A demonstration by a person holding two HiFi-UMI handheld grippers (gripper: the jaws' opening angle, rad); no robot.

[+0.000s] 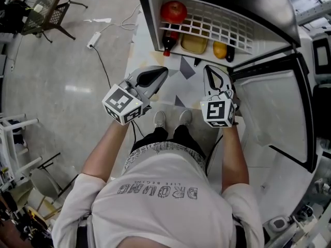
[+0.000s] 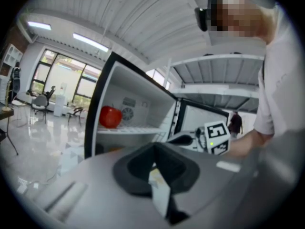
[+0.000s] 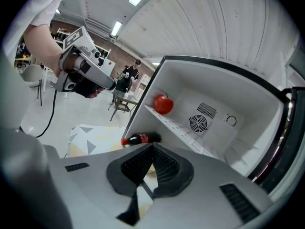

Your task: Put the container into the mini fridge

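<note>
Standing right in front of the mini fridge point(image 1: 155, 15) with its door point(image 1: 269, 112) swung wide open on my right. My left gripper point(image 1: 161, 72) has its fingers point(image 2: 143, 163) pressed together with nothing between them. Same story for my right gripper point(image 1: 209, 71): fingers point(image 3: 164, 166) closed at the tips and empty. Both hang in the air just short of the fridge opening, above a floor mat point(image 1: 185, 66) with grey triangles on it, left one angled toward the right one.

The container point(image 1: 194, 44), a yellowish rectangular tub, is sitting inside the fridge in the lower compartment, under the white wire shelf point(image 1: 222, 25). It's between a cola bottle point(image 1: 168, 41) lying on its side to the left and an orange-yellow fruit point(image 1: 220, 49) to the right. Can't tell if it's touching either one. A red apple point(image 1: 173, 10) sits up on the wire shelf near the left wall.
</note>
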